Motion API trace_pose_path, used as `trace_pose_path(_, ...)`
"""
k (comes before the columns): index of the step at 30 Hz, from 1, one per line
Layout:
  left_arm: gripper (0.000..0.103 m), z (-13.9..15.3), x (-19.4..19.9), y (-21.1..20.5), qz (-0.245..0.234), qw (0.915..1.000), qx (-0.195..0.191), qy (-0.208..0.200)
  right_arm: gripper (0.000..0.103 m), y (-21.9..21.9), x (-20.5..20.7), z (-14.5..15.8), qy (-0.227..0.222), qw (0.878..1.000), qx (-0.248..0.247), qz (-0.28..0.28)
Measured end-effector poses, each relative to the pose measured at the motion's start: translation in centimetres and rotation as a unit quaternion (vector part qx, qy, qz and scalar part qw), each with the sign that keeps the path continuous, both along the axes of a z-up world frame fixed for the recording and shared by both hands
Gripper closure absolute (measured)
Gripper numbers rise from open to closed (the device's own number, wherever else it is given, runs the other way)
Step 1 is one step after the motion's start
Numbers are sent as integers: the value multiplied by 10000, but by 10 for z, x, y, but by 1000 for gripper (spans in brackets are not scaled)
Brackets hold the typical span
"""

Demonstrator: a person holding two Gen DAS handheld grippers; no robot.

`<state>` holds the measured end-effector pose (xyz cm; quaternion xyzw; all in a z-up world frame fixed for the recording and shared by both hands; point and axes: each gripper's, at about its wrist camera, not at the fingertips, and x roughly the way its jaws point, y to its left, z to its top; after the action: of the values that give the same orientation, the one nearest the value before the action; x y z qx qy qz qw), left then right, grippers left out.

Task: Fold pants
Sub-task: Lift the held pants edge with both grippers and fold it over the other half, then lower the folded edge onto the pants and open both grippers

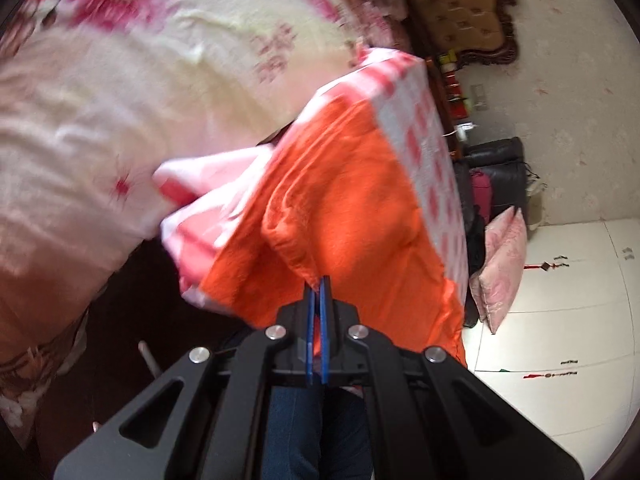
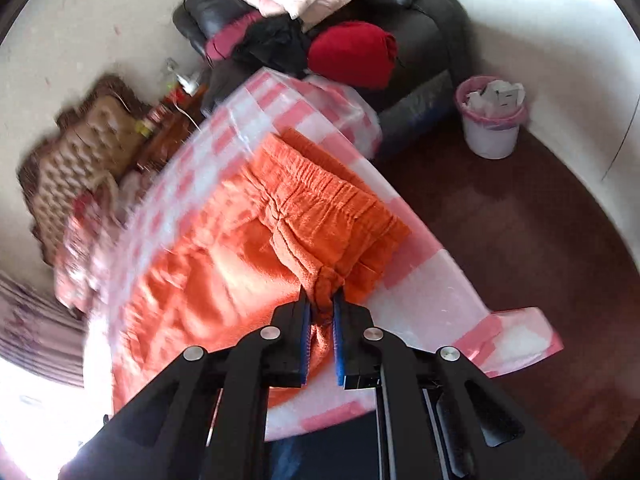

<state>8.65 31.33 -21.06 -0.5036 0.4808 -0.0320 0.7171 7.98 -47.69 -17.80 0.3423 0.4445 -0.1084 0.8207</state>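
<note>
On the checked table [image 2: 420, 276], both grippers — left [image 1: 319, 280], right [image 2: 320, 298] — pinch the pants [image 2: 224, 264]; thin pinches may slip, dropping the fold.

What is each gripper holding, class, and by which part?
Both hold the orange pants. The left gripper pinches a fabric edge; the right gripper clamps bunched cloth by the elastic waistband.

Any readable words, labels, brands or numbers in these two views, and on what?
None can be read.
Bottles beside the bed: red and yellow labels, print too small and blurred.
Wardrobe: small red and dark hangings on its doors, no legible characters.
Paper in the bin: marks too small to read.
Orange pants, checked cloth: no print or tag visible.
</note>
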Motion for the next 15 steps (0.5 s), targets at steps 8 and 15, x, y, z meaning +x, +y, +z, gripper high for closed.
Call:
trace_pose_path(8, 101, 32, -28, -10, 290, 9984, 313, -368, 94, 6, -8, 28, -250, 9991, -296, 166)
trace_pose_path(15, 89, -14, -41, -5, 468, 9981, 356, 175, 93, 7, 4, -6, 309, 9974, -589, 295)
